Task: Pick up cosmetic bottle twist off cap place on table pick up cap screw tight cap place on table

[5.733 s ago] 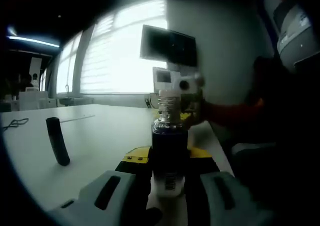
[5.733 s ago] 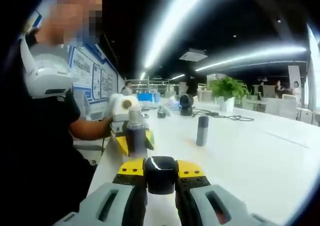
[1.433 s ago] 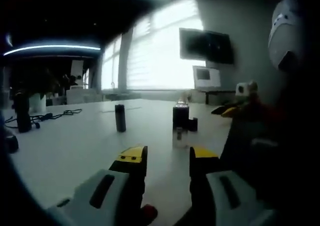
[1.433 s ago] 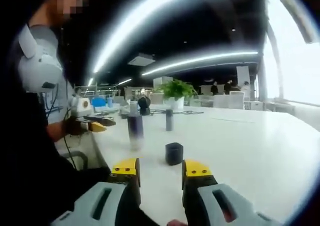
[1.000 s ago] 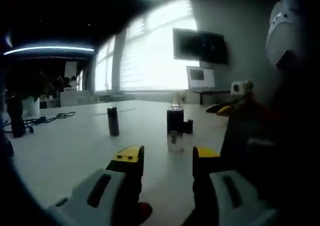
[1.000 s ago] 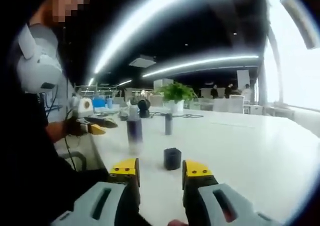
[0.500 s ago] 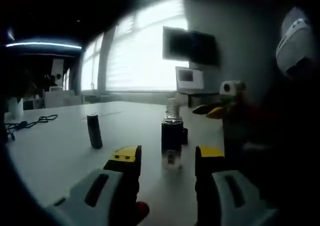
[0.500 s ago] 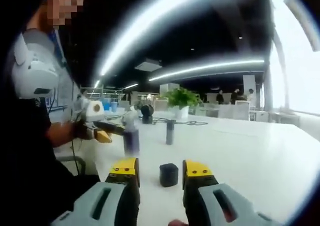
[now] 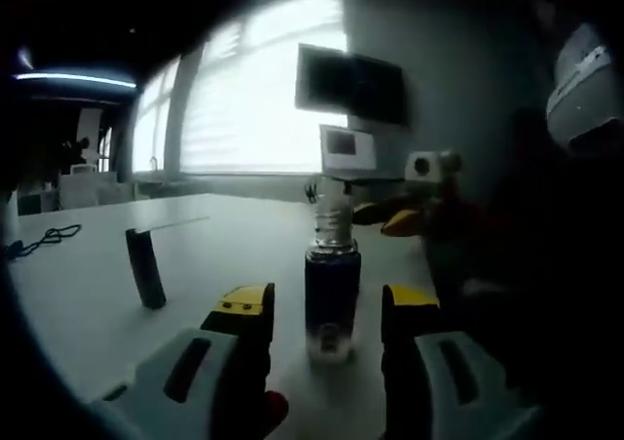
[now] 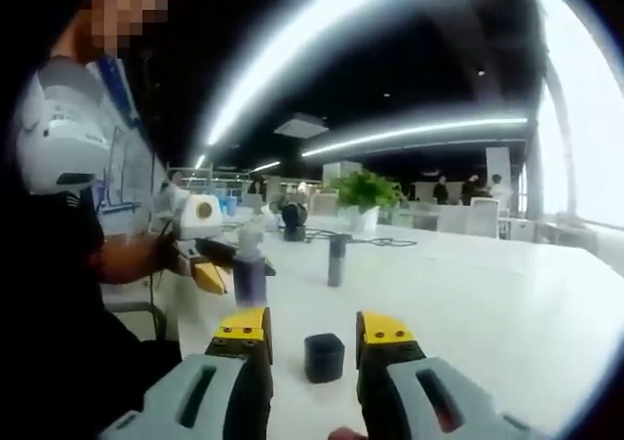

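Left gripper view: the left gripper (image 9: 323, 303) has its yellow-tipped jaws spread apart, with nothing clamped between them. The cosmetic bottle (image 9: 331, 289) stands upright on the white table (image 9: 88, 284) in the gap between the jaw tips, uncapped, its threaded neck bare at the top; whether either jaw touches it cannot be told. A dark cylinder (image 9: 145, 268) stands tilted on the table off to the left, well apart from the bottle, and a black cable (image 9: 31, 242) lies near the table's far left edge. Beyond the bottle, toward the table's right edge, the right gripper (image 9: 402, 218) comes in from the right with its yellow tips pointing toward the bottle. A dark screen (image 9: 351, 87) hangs on the wall beside bright blinds.

Right gripper view: the right gripper (image 10: 312, 330) also has its jaws parted and grips nothing. The black cap (image 10: 324, 357) sits on the table (image 10: 507, 303) between the two jaw tips, not visibly touched by either. Farther along the table, near its left edge, the bottle (image 10: 250, 267) stands upright, with the left gripper (image 10: 210, 276) just beside it, held by the person (image 10: 68, 264) at the left. The dark cylinder (image 10: 336, 260) stands farther back toward the middle of the table, and a potted plant (image 10: 364, 194) stands near the far end.
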`<state>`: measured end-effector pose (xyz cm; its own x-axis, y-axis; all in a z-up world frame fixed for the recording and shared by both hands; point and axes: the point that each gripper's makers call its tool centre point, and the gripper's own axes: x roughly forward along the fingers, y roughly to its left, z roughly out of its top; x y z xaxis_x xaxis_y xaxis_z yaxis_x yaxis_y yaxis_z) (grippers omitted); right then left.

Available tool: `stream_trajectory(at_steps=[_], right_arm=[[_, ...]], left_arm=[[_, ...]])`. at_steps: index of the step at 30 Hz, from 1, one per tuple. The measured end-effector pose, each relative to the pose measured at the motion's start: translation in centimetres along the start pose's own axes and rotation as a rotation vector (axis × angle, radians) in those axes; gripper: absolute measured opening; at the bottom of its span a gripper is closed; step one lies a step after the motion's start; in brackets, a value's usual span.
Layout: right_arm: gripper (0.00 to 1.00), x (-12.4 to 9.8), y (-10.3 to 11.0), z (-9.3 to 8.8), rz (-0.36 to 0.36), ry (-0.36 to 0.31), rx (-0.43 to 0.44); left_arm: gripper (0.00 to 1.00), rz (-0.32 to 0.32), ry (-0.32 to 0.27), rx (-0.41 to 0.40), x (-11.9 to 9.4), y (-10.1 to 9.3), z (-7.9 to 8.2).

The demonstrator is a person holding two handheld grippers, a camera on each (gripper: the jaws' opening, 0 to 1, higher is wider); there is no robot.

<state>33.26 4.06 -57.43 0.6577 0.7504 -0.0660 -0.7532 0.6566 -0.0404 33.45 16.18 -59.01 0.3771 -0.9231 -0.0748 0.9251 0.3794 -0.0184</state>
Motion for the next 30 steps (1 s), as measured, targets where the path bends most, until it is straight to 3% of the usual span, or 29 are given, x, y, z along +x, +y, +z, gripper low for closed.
stream_trajectory(at_steps=[13,16,30], right_arm=[[0.28,0.6,-0.3,-0.8,0.014,-0.004,0.031],[0.28,0.6,-0.4,-0.8,0.009,-0.003,0.034],[0.28,0.8,-0.7,-1.4,0.007,0.007,0.042]], left_arm=[[0.28,-0.059,-0.013,0.002,1.6,-0.4,0.0],[0.22,-0.066,-0.017,0.005,1.7,-0.3,0.0],[0.14,-0.091,-0.026,0.027,1.9,-0.2,-0.3]])
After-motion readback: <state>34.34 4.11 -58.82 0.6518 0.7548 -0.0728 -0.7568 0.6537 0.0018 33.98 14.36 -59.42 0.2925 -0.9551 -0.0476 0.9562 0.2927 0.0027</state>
